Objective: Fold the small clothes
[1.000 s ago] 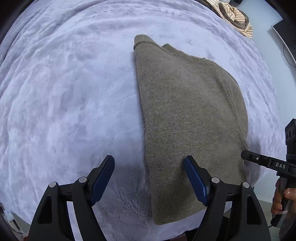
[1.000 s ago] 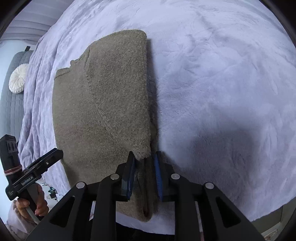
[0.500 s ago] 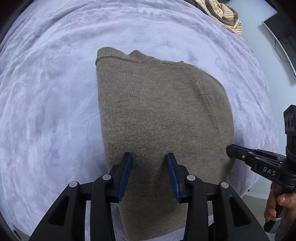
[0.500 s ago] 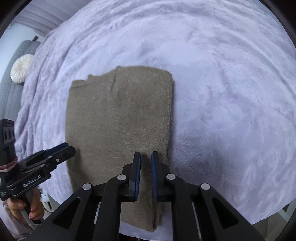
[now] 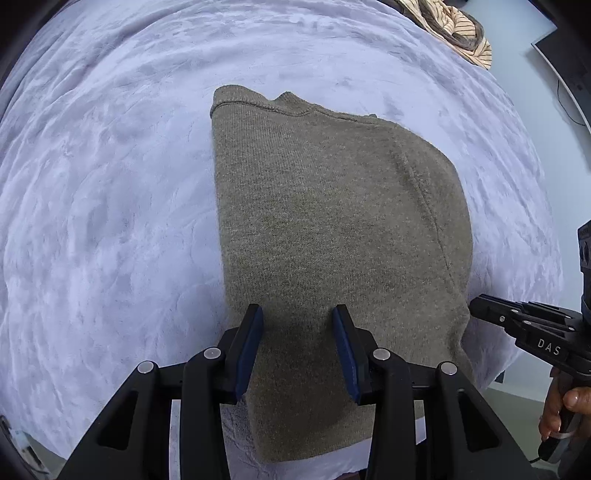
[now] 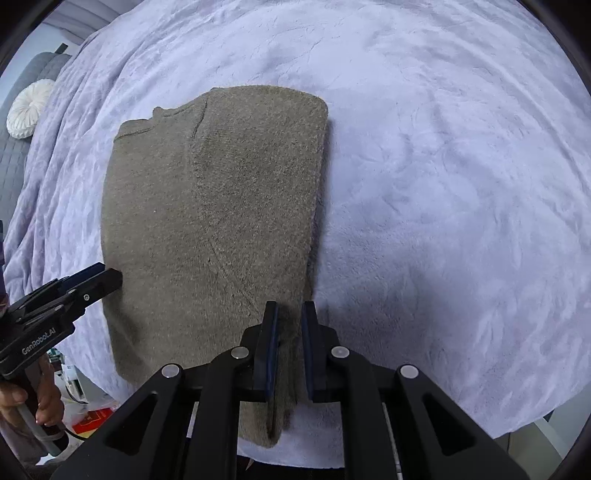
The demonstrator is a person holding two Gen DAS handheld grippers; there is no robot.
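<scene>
Notably, the olive-brown knitted sweater (image 5: 332,229) lay folded lengthwise on the bed, on a lilac plush blanket (image 5: 110,221), its near end hanging over the bed's edge. The left gripper (image 5: 297,343) stood above the sweater's near left part, jaws partly apart with knit bunched between them; whether the pads pressed it could not be told. The right gripper (image 6: 287,343) stood at the sweater's right folded edge, jaws narrow, with a ridge of fabric pinched between the blue pads (image 6: 272,347). A striped garment (image 5: 458,33) lay at the far corner, and a round white cushion (image 6: 29,109) lay beside the blanket.
</scene>
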